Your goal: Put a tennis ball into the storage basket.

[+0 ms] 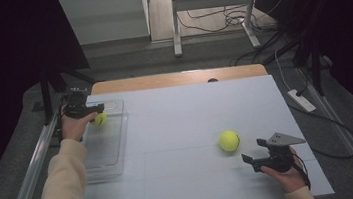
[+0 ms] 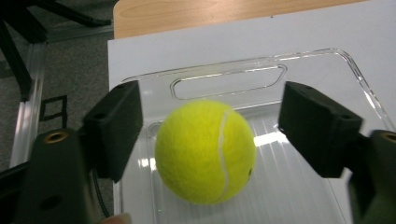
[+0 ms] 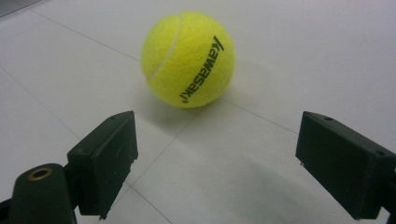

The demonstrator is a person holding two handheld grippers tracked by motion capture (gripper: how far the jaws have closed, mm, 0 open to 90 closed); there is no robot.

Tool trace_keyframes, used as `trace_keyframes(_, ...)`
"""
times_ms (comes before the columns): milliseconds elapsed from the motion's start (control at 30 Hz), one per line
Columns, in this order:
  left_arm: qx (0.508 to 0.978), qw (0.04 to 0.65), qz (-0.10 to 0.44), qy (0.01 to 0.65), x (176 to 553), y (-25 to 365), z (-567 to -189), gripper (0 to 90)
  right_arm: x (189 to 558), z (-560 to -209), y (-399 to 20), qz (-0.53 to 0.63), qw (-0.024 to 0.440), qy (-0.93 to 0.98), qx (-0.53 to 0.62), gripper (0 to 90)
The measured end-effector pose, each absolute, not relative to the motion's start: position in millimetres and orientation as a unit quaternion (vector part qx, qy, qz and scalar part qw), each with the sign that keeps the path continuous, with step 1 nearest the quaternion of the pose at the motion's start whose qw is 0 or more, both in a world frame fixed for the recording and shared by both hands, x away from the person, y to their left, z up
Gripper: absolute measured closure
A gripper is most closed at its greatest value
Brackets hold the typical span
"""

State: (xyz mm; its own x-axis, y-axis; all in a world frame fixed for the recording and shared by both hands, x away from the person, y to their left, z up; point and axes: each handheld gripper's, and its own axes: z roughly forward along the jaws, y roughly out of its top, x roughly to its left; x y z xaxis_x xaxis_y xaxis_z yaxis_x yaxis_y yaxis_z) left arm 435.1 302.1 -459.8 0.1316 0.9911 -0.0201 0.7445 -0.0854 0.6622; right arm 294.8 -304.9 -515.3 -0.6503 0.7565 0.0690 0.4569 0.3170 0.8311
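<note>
Left gripper (image 1: 96,108): you hold it over the far end of the tray, at the table's left edge; its jaws stand wide apart, with a gap to the ball on either side.
Clear tray (image 1: 101,153): it lies flat along the left side of the white table (image 1: 182,124), handle slot at the far end.
First tennis ball (image 2: 205,151): it sits between your left jaws, in the tray's far end.
Second tennis ball (image 1: 229,140): it rests on the bare table, right of centre, its printed lettering visible in the right gripper view.
Right gripper (image 1: 254,153): you hold it just right of this ball, near the table's near edge; jaws spread wide, gripping nothing, the ball ahead of them.
</note>
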Motion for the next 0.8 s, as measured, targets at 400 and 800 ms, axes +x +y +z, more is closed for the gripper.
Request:
trace_keyframes(400, 0.697, 0.329, 0.197, 0.606, 422.8, 306.0, -447.4, 9.2, 293.9, -515.0, -305.6, 0.443, 0.169, 0.793, 0.383, 12.4)
trace_keyframes(800, 0.707, 0.372, 0.177, 0.574, 403.6, 297.2, -433.5, 9.0, 292.6, -514.5, -307.1, 0.445, 0.170, 0.789, 0.387, 12.4)
